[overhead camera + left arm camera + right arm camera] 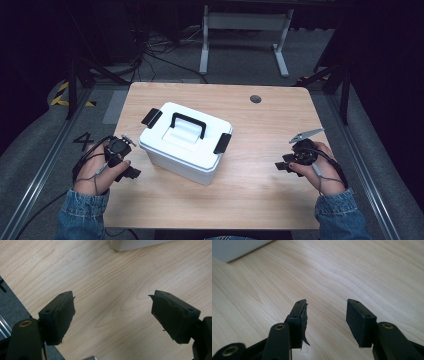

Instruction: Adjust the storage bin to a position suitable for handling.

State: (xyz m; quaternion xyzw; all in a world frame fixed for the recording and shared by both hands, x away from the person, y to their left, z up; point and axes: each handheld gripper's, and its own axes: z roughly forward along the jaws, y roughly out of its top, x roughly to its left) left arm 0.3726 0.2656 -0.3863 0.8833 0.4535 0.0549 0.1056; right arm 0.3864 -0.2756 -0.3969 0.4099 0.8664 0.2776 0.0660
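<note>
A white storage box (pixel 183 143) with a black carry handle (pixel 188 124) and a black latch (pixel 151 117) at each end stands left of the table's middle, lid on. My left gripper (pixel 131 172) rests low at the box's near left corner, open, with bare wood between its pads; a corner of the box (pixel 135 244) shows at the top of the left gripper view. My right gripper (pixel 283 166) is held to the right of the box, well apart from it, open over bare wood, with the box's edge (pixel 234 250) far off at the upper left.
The wooden table (pixel 260 190) has a dark round cable hole (pixel 255 99) near its far edge. A white desk frame (pixel 245 35) and loose cables stand on the floor behind. Metal rails run along the floor on both sides.
</note>
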